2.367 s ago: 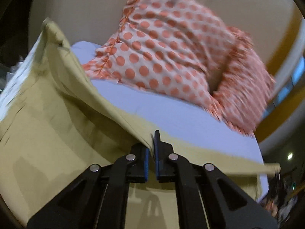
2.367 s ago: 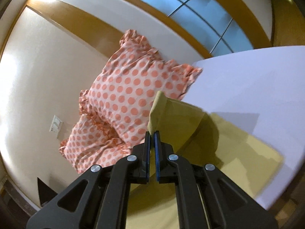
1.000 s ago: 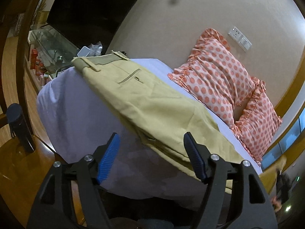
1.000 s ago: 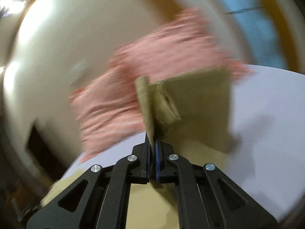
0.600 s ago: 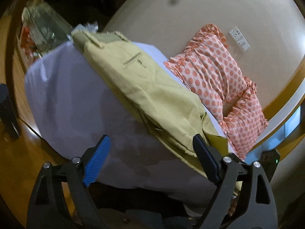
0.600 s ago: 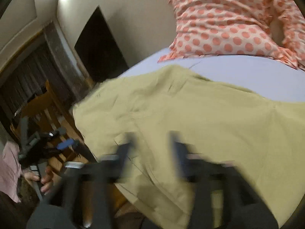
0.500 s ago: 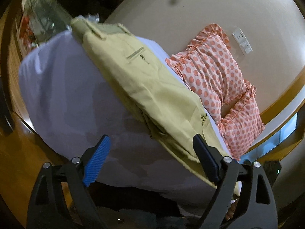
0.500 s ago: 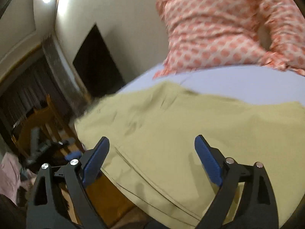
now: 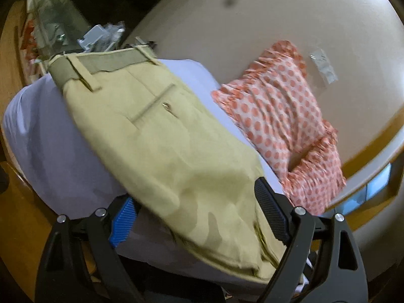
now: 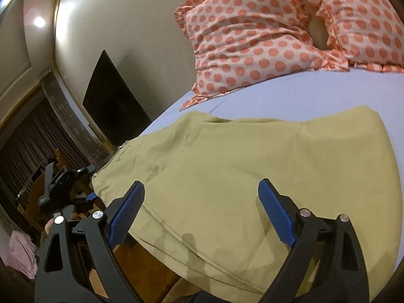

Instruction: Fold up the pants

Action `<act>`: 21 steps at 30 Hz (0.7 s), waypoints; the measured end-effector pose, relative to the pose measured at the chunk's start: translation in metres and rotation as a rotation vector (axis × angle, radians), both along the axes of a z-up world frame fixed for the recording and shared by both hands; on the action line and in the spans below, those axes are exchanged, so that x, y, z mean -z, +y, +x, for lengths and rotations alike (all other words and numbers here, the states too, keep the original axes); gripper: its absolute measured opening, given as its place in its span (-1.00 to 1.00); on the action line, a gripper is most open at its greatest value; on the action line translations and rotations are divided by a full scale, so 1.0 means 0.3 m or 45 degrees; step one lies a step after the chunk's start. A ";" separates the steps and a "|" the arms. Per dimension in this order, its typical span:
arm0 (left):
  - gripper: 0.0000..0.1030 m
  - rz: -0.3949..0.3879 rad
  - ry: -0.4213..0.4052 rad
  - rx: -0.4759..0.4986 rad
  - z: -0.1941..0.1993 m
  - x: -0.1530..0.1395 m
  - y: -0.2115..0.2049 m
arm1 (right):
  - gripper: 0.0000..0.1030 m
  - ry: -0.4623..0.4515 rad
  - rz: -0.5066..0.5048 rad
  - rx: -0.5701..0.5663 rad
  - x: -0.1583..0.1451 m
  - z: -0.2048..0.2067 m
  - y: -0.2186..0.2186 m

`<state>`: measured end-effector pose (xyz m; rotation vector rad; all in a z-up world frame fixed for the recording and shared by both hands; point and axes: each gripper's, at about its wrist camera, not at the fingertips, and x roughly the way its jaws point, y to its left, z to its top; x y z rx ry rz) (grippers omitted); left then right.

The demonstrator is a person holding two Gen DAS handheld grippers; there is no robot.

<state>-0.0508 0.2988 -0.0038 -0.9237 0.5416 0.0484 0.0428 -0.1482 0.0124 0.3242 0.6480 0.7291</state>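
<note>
Khaki pants (image 9: 161, 151) lie flat on a bed w/ a pale lavender sheet (image 9: 45, 136), folded lengthwise into one long band. In the left wrist view the waistband (image 9: 101, 64) w/ belt loops sits at the far end, near the bed's corner; a welt back pocket w/ a small button (image 9: 165, 105) faces up just below it. The near end of the pants hangs a little over the bed edge.

Left gripper (image 9: 199, 217) is spread wide, fingers on either side of the pants' near end, holding nothing; whether the pads touch the cloth can't be told. Right gripper (image 10: 202, 214) is also spread wide, above the pants (image 10: 240, 176), nothing between its blue pads (image 10: 125, 214). The right wrist view also shows the left gripper (image 10: 63, 184) beside the bed edge at left, a bit of the person's hand under it.

Beyond the pants, two white pillows w/ coral polka dots and ruffled edges (image 10: 290, 32) lean on a cream wall at the head of the bed, well apart from the pants. A wall socket plate (image 9: 323, 67) sits above the pillows. A dark flat screen (image 10: 111, 111) is on the wall at left, dark curtains (image 10: 32, 141) further left.
</note>
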 end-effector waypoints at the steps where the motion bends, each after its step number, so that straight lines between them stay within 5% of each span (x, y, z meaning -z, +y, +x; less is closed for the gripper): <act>1: 0.53 -0.027 -0.002 -0.019 0.004 0.006 0.021 | 0.81 0.007 0.007 0.004 0.006 0.002 -0.007; 4: -0.02 -0.102 0.027 -0.095 0.016 0.022 0.087 | 0.81 0.007 0.020 0.022 0.013 0.004 -0.035; 6: -0.66 -0.120 0.067 -0.128 0.038 0.035 0.126 | 0.81 0.002 0.034 0.029 0.015 0.007 -0.059; 8: -0.73 -0.081 0.128 -0.124 0.066 0.038 0.148 | 0.81 -0.004 0.048 0.036 0.014 0.009 -0.087; 10: -0.79 0.059 0.199 -0.116 0.100 -0.016 0.117 | 0.81 -0.014 0.057 0.048 0.010 0.006 -0.117; 11: -0.81 0.207 0.223 -0.104 0.125 -0.085 0.071 | 0.81 -0.025 0.060 0.060 0.005 0.003 -0.138; 15: -0.83 0.653 0.129 0.008 0.209 -0.346 -0.176 | 0.82 -0.069 0.092 0.180 -0.021 -0.004 -0.273; 18: -0.82 0.982 -0.041 0.261 0.276 -0.512 -0.529 | 0.82 -0.056 0.160 0.317 -0.028 -0.006 -0.410; 21: -0.80 1.197 -0.176 0.645 0.285 -0.502 -0.902 | 0.82 -0.029 0.249 0.438 -0.031 -0.017 -0.542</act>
